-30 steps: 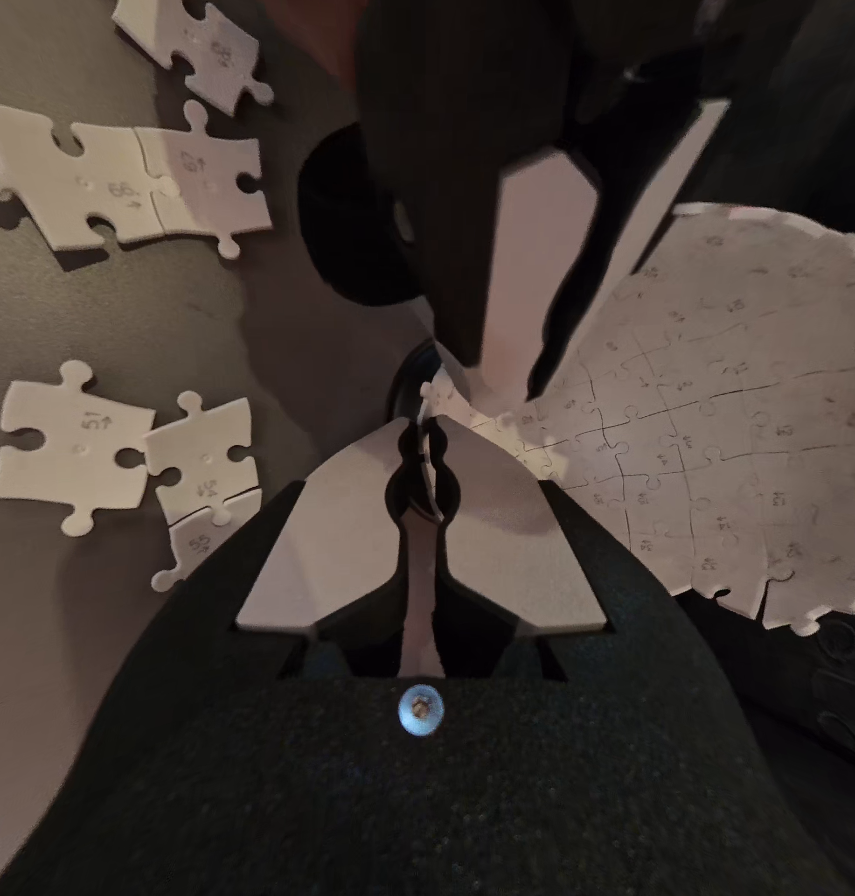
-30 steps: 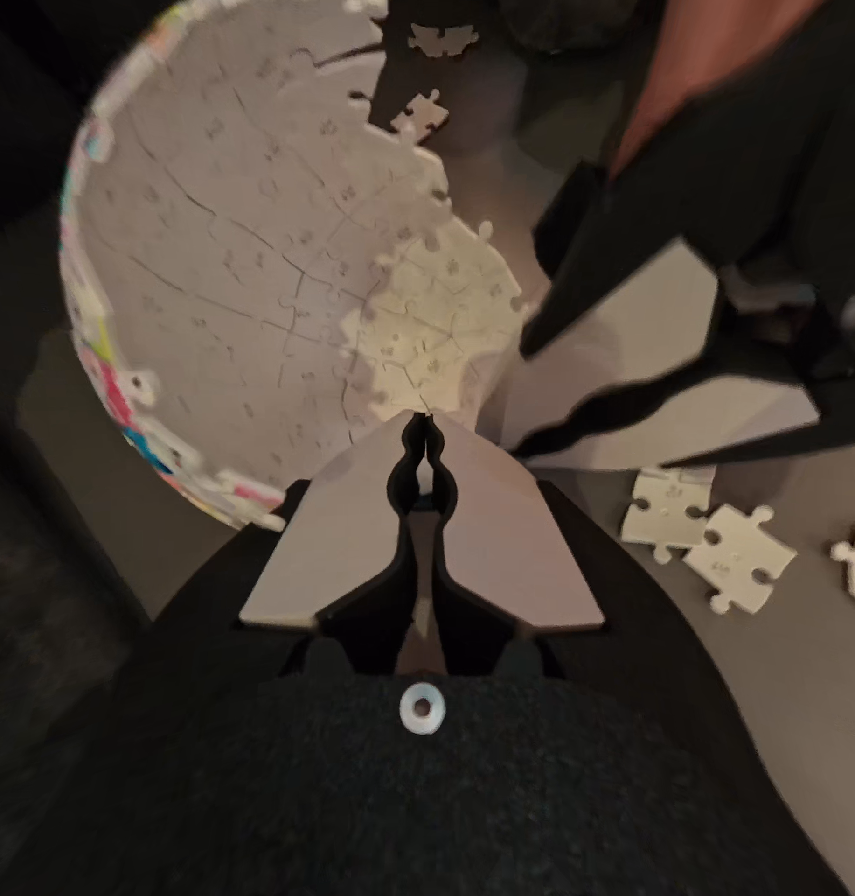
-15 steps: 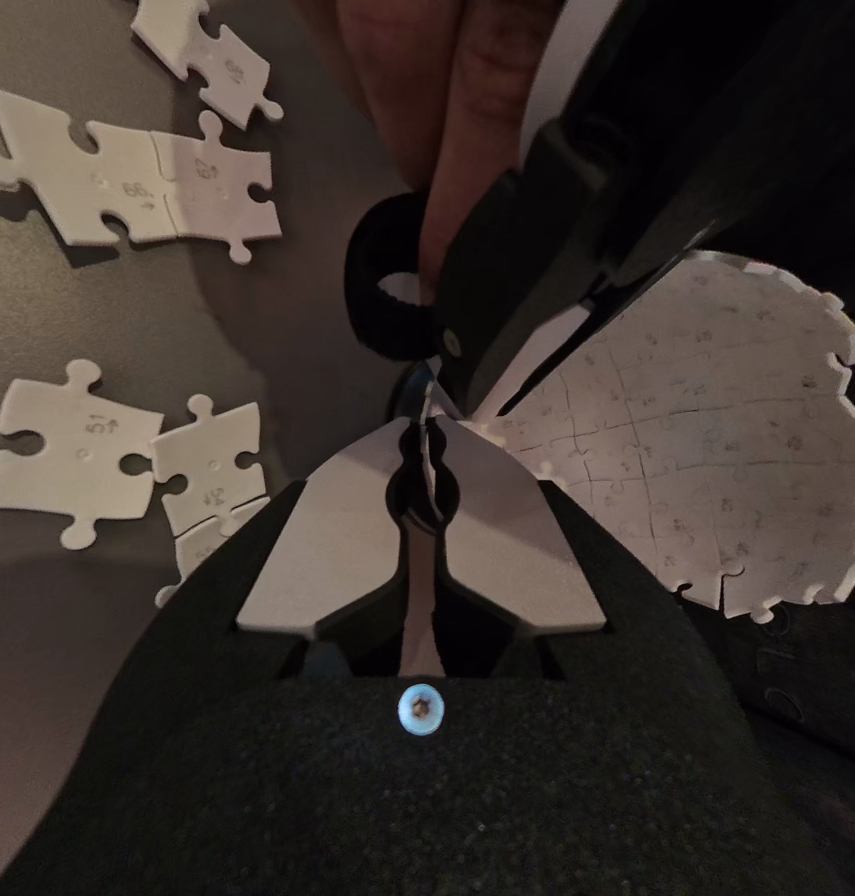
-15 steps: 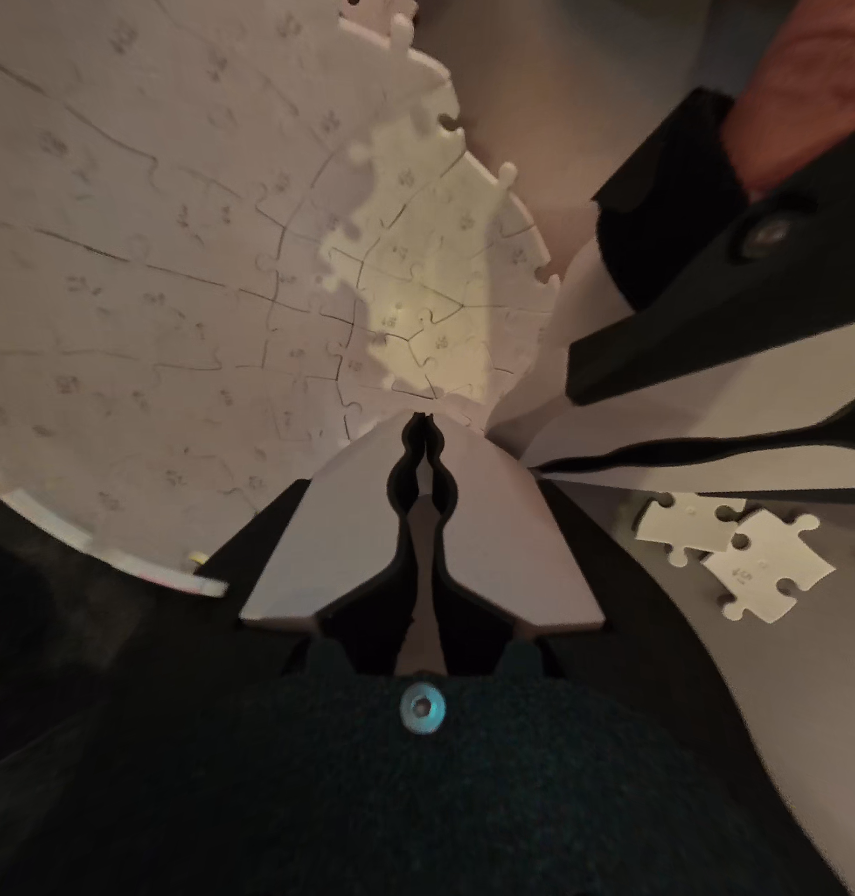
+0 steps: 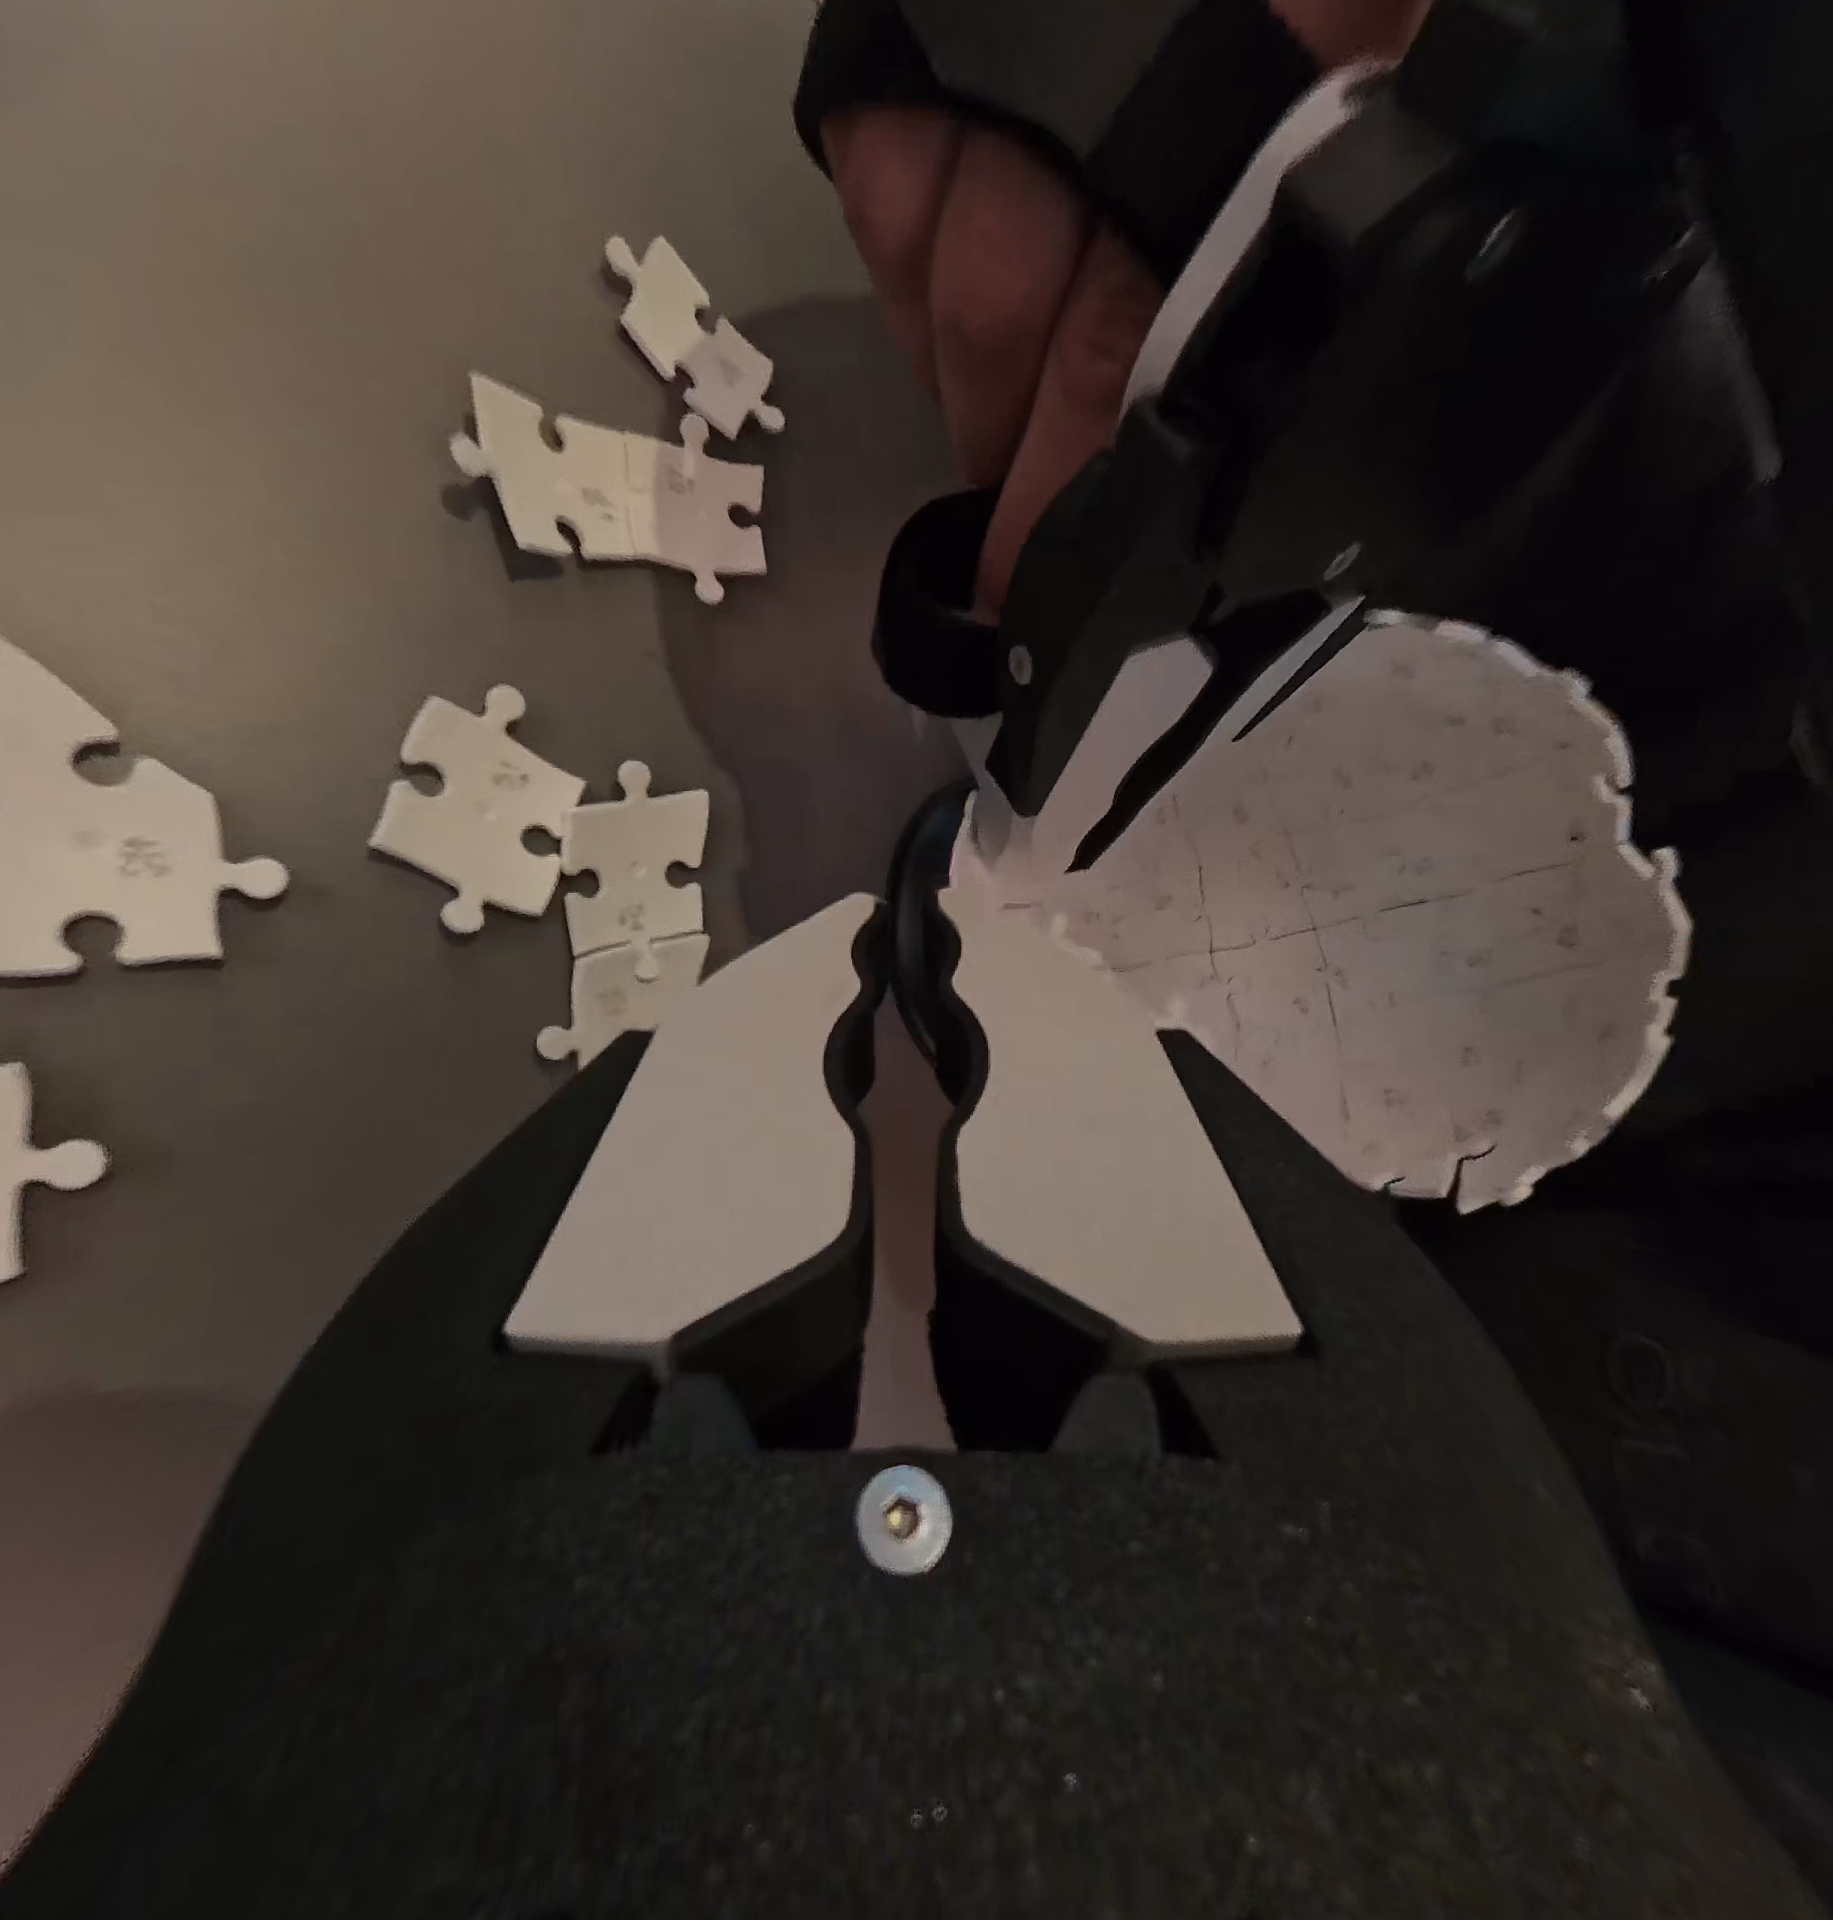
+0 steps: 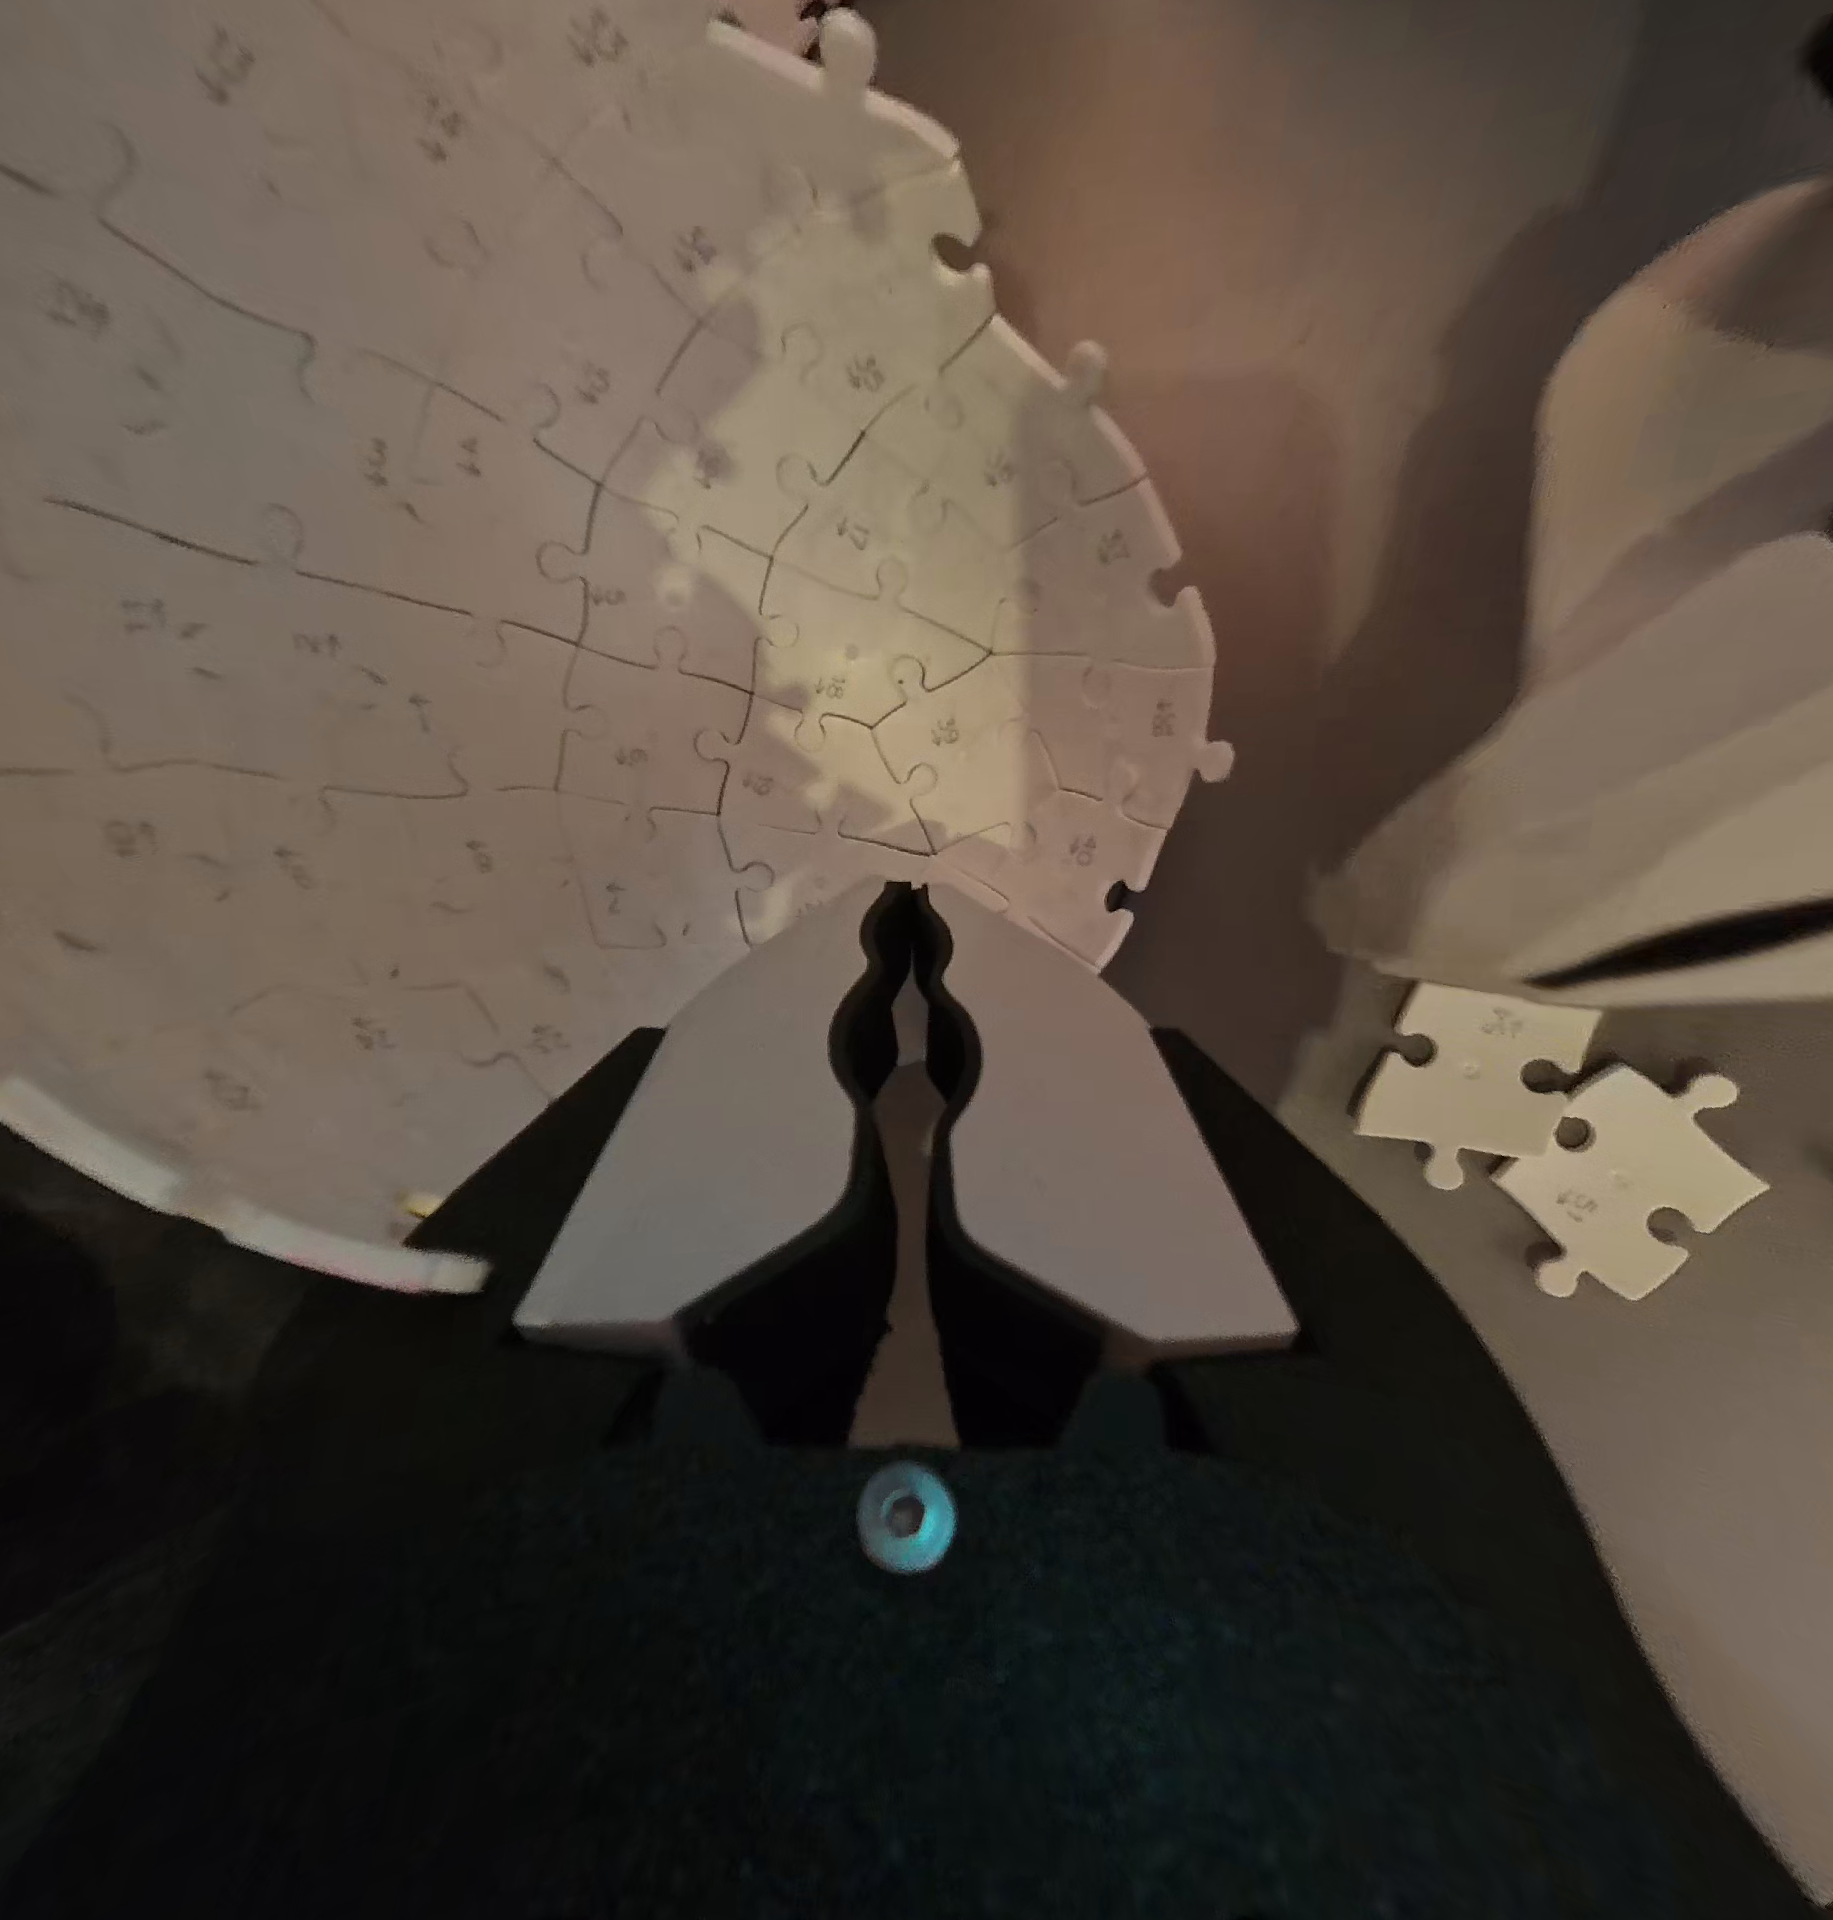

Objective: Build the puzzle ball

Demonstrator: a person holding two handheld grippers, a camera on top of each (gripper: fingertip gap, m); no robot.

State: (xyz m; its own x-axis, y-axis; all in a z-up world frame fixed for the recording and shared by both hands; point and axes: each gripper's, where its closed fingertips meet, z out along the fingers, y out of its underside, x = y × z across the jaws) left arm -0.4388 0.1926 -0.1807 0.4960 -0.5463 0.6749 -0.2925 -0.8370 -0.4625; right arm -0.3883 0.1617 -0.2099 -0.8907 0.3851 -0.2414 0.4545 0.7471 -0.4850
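here, faint grey numerals on white puzzle ball (image 6: 496,582), loose pieces (image 5: 481,805)

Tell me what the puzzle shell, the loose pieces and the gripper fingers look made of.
Puzzle shell: likely rigid plastic, matte off-white; it keeps a curved bowl shape.
Loose pieces: seemingly the same stiff matte material, with thick clean-cut edges casting shadows on the grey table.
Fingers: smooth pale-grey faces in a grainy black body, probably printed plastic.

Matt white puzzle pieces (image 5: 481,806) on smooth grey table (image 5: 216,312).
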